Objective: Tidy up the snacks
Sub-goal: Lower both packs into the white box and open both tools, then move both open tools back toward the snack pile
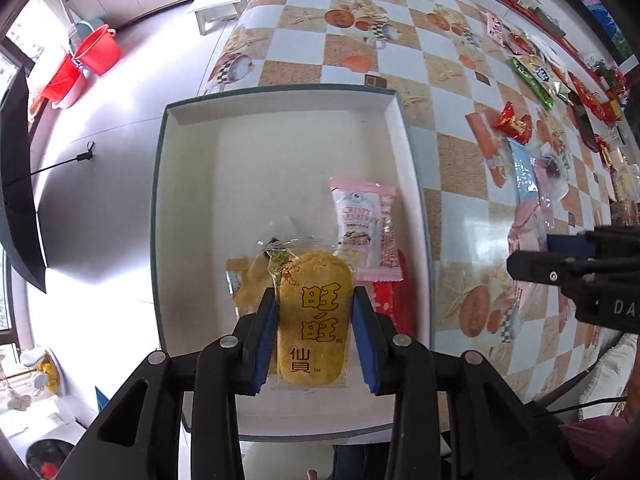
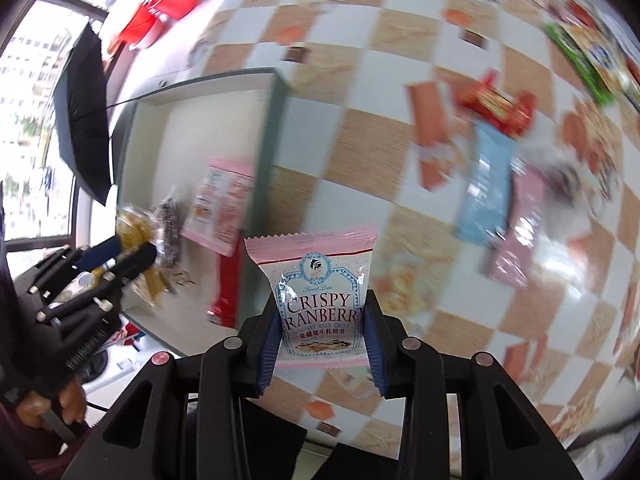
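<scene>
My left gripper (image 1: 315, 300) is shut on a yellow rice cracker pack (image 1: 314, 316) and holds it over the white box (image 1: 188, 208). A pink cranberry crisp pack (image 1: 364, 220), a red pack (image 1: 394, 308) and another yellow pack (image 1: 248, 284) lie in the box. My right gripper (image 2: 322, 304) is shut on a pink cranberry crisp pack (image 2: 318, 296) above the table, right of the box (image 2: 276, 128). The left gripper shows in the right wrist view (image 2: 120, 256), and the right gripper in the left wrist view (image 1: 560, 264).
Loose snacks lie on the checkered table (image 1: 460, 160): a red candy pack (image 1: 514, 120), a blue bar (image 1: 524, 176), green packs (image 1: 534, 76) and several more at the far right. Red buckets (image 1: 84, 64) and a black umbrella (image 1: 20, 184) are on the floor.
</scene>
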### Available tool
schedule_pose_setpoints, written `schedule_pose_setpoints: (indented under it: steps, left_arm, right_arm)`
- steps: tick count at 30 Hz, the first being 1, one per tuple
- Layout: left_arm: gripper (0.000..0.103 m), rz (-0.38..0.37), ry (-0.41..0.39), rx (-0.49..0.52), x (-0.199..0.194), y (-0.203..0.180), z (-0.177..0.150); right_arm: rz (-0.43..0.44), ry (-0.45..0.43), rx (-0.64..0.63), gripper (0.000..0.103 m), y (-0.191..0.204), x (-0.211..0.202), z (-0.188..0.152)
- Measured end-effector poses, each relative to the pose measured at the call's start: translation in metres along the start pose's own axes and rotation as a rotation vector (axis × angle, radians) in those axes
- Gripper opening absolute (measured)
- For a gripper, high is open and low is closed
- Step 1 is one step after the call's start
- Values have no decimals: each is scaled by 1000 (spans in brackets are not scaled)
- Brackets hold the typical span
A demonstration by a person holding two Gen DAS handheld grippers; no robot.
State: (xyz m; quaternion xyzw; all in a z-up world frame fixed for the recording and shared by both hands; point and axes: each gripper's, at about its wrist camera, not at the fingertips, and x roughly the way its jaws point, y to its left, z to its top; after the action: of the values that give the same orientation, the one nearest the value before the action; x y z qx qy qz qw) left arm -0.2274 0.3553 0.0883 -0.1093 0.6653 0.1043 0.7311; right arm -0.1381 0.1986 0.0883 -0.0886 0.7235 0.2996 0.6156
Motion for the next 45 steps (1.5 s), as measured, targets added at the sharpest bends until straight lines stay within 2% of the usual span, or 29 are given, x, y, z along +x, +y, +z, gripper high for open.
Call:
schedule_pose_setpoints:
  steps: [7, 14, 15, 16, 17, 18, 20, 27, 32, 38, 40, 45]
  left_arm:
    - [39, -3, 40, -22, 11, 20, -14]
    - [41, 4, 43, -3, 14, 27, -20]
    - [43, 5, 43, 2, 14, 27, -21]
    - [52, 5, 45, 6, 15, 27, -21]
    - [65, 0, 38, -5, 14, 28, -21]
    - [70, -3, 34, -15, 13, 28, -21]
    - [73, -11, 28, -13, 12, 26, -19]
    - [74, -39, 18, 93, 5, -11, -9]
    - [74, -93, 15, 213, -7, -53, 7]
    - [77, -137, 50, 302, -11, -111, 18]
    - [77, -146, 75, 305, -7, -130, 25]
    - [77, -171, 113, 197, 6, -163, 58]
  right_arm:
    - [19, 24, -106, 39, 63, 17, 36]
    - [47, 37, -112, 40, 90, 28, 60]
    - [59, 42, -111, 45, 92, 29, 62]
    - [61, 44, -110, 49, 93, 29, 63]
    - [60, 43, -108, 65, 92, 29, 63]
    - [46, 41, -101, 83, 90, 28, 63]
    - [21, 36, -75, 102, 77, 26, 61]
    - [-48, 45, 95, 102, -7, 21, 30]
    - [-101, 93, 309, 102, -95, 32, -27]
    - [-127, 132, 540, 102, -171, 48, -100]
    - [-127, 142, 587, 102, -187, 53, -121]
    - [-116, 155, 633, 102, -204, 62, -151]
